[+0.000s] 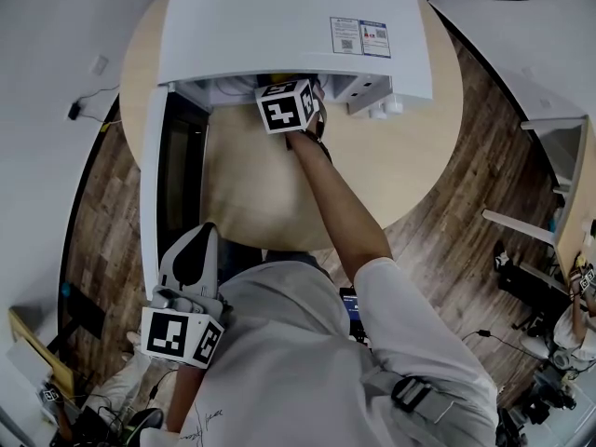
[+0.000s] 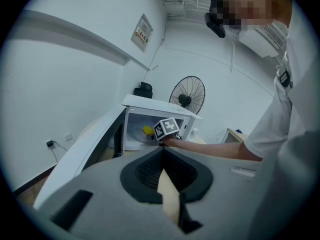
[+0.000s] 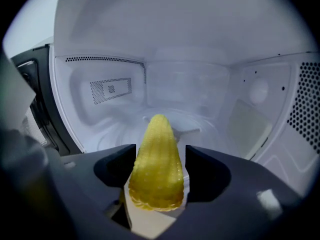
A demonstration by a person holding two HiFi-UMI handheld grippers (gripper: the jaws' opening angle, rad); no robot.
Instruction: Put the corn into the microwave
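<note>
The right gripper's (image 3: 160,153) jaws stand apart with the corn (image 3: 156,171) between them and a sliver of gap at the right jaw. The corn is inside the microwave (image 1: 289,26), over the glass tray (image 3: 200,121), tip toward the back wall. Cavity walls with vent holes close in on both sides. The left gripper (image 2: 162,153) is clenched on nothing, near the outer end of the open door (image 1: 152,184), which swings out along the table's (image 1: 419,156) left edge. The microwave sits at the round table's far edge, with bare tabletop in front of it. Two labels (image 1: 360,37) near its top's right corner are too small to read. A fan (image 2: 187,95) stands behind.
</note>
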